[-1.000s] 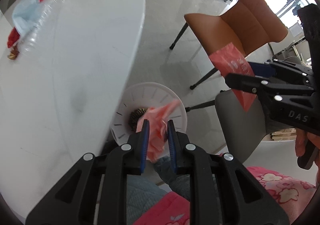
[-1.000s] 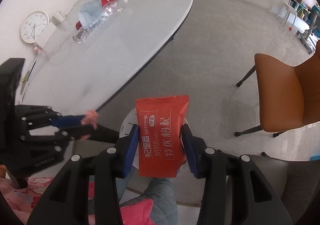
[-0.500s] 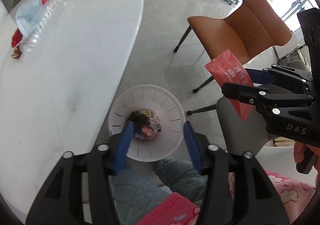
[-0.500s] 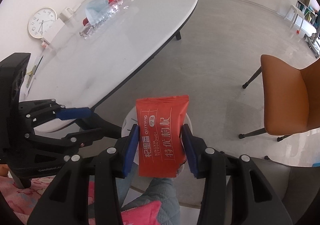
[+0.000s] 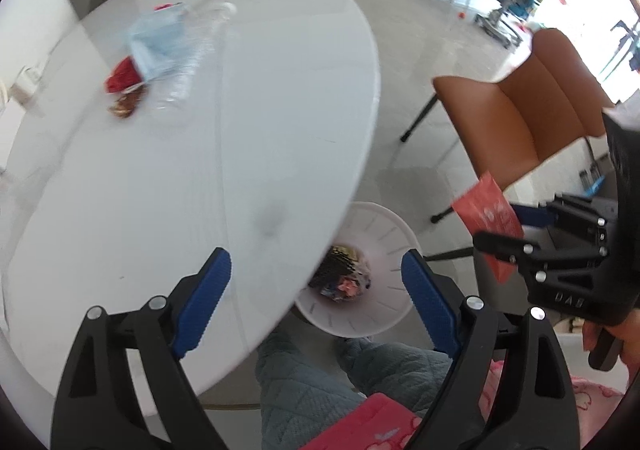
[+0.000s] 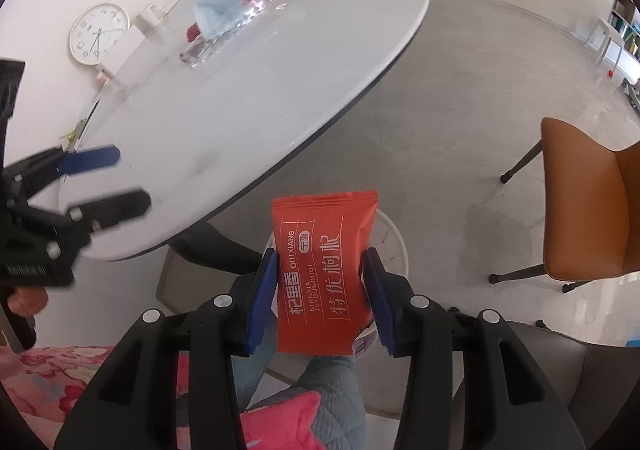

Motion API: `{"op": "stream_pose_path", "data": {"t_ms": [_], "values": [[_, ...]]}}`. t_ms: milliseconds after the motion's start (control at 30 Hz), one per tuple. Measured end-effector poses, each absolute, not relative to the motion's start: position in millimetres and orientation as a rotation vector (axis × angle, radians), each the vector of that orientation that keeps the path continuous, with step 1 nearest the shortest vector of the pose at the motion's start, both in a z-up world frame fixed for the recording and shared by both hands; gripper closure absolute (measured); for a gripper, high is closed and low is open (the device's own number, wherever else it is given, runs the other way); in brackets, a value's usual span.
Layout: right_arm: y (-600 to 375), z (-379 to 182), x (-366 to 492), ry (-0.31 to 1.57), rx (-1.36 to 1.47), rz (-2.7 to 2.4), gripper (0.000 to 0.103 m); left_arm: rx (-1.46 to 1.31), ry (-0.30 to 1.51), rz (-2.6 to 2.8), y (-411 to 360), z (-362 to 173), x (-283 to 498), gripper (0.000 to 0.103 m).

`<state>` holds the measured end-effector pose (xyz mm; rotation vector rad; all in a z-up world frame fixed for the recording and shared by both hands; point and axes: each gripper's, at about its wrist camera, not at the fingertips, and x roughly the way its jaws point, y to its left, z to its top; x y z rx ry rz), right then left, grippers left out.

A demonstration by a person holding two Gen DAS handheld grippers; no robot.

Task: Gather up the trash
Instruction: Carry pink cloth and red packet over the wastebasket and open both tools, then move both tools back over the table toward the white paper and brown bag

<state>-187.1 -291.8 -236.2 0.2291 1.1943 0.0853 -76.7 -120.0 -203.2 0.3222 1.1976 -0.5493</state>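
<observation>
My left gripper [image 5: 316, 270] is open wide and empty, over the table edge and the white trash bin [image 5: 384, 234] on the floor. Crumpled wrappers [image 5: 344, 282] lie in the bin's bottom. My right gripper [image 6: 322, 270] is shut on a red snack packet [image 6: 322, 270] and holds it upright above the bin [image 6: 394, 242]; the packet also shows in the left wrist view [image 5: 490, 218]. On the white oval table [image 5: 200, 170] lie a blue face mask [image 5: 156, 40], a clear plastic bottle [image 5: 188, 62], a red wrapper [image 5: 122, 76] and a brown scrap [image 5: 126, 106].
An orange chair [image 5: 520, 118] stands right of the bin, and a grey seat [image 6: 560, 378] is at my right. A wall clock [image 6: 98, 34] and a small white cup [image 6: 152, 16] sit at the table's far side. My legs are below the bin.
My left gripper opened and let the pink wrapper fall into the bin, then swung left over the table. The right gripper kept holding the red packet above the bin.
</observation>
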Motion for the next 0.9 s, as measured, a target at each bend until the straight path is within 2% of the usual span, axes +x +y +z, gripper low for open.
{"op": "stream_pose_path", "data": {"t_ms": [67, 100, 167, 200, 367, 500, 633, 700, 767, 900], "values": [[-282, -242, -182, 1.214, 0.208, 0.101, 0.055, 0.303, 1.202, -0.521, -109, -202, -70, 0.02], [-278, -245, -180, 1.226, 0.197, 0.105, 0.05, 0.298, 1.204, -0.513, -106, -201, -69, 0.02], [-271, -249, -176, 1.229, 0.177, 0.092, 0.022, 0.288, 1.205, -0.493, -96, -199, -65, 0.02], [-267, -251, -173, 1.233, 0.164, 0.084, 0.018, 0.286, 1.205, -0.489, -93, -200, -64, 0.02], [-260, -254, -160, 1.248, 0.186, 0.076, 0.015, 0.278, 1.208, -0.46, -78, -197, -61, 0.02], [-258, -241, -151, 1.219, 0.185, 0.056, 0.008, 0.27, 1.203, -0.439, -66, -193, -58, 0.02], [-260, -222, -140, 1.185, 0.214, 0.036, 0.007, 0.255, 1.194, -0.415, -56, -187, -53, 0.02], [-258, -210, -132, 1.157, 0.22, 0.033, 0.003, 0.235, 1.188, -0.402, -48, -183, -47, 0.02], [-254, -199, -125, 1.131, 0.209, 0.029, 0.002, 0.218, 1.184, -0.388, -41, -181, -40, 0.011], [-242, -181, -106, 1.086, 0.197, 0.039, 0.002, 0.173, 1.163, -0.361, -21, -173, -22, 0.011]]}}
